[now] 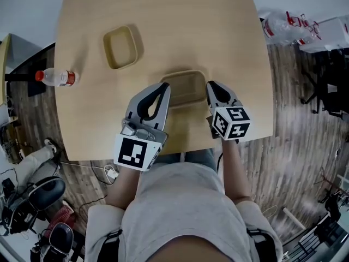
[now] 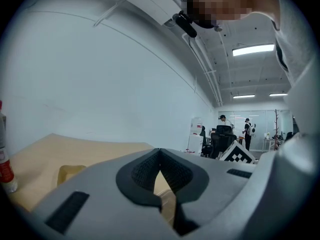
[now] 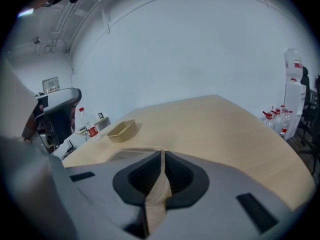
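Note:
A tan rectangular tray [image 1: 186, 88] lies near the front of the wooden table [image 1: 163, 15], between my two grippers. My left gripper [image 1: 164, 86] [image 2: 160, 154] is shut and empty, its tip by the tray's left end. At the tray's right end my right gripper [image 1: 210, 84] [image 3: 162, 154] is also shut; the tray's rim [image 3: 127, 153] runs up to its tip, and I cannot tell whether they touch. A second tan tray [image 1: 121, 47] [image 3: 122, 129] [image 2: 70, 174] sits farther back on the left.
A clear bottle with a red cap and label [image 1: 57, 77] [image 3: 90, 129] [image 2: 4, 159] lies at the table's left edge. Plastic bags of bottles [image 1: 289, 26] and a dark chair [image 1: 327, 86] stand on the floor to the right. Bags and cables [image 1: 32, 201] lie to the left. People [image 2: 222, 121] stand far off.

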The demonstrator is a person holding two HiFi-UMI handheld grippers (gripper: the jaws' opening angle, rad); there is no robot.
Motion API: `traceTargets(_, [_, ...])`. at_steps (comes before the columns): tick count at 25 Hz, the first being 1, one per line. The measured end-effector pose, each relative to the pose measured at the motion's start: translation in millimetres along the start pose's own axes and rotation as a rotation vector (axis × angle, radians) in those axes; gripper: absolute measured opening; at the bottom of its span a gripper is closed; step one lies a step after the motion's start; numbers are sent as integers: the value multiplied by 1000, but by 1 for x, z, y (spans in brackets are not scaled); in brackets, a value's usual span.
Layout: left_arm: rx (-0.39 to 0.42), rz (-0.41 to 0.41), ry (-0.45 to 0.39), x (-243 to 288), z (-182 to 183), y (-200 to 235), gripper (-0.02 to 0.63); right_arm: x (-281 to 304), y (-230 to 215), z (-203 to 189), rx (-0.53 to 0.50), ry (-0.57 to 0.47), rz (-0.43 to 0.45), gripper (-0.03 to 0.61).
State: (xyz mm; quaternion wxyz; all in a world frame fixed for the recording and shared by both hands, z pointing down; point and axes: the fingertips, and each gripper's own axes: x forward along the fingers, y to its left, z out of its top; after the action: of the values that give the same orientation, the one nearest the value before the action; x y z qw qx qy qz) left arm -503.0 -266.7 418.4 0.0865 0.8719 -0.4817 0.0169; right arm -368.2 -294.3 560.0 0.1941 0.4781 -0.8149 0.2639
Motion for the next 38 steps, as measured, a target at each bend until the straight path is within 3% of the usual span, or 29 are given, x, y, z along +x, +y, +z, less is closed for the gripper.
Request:
traceTargets(3, [-11,20,4,-3,-3,6,15,8,-5,-9,35,35,-4,14])
traceTargets(7, [-16,42,10,-4,-7,12,15,16,-7,-16,56,72,6,69])
traceTargets(14, [-24,70,16,-5,-10,20,15,23,-15,-23,89,108,-8,67])
traceTargets(20, [-25,80,16,-6,-10,22,15,25,-14,-21,105,101,-6,23])
traceTargets(27, [-15,80,6,-12,-6,21,15,16,-10,-9,134,51,-15,20])
traceTargets(38, [15,52,-36,-15,13,12,15,-18,-6,31,93,-73,-66,21])
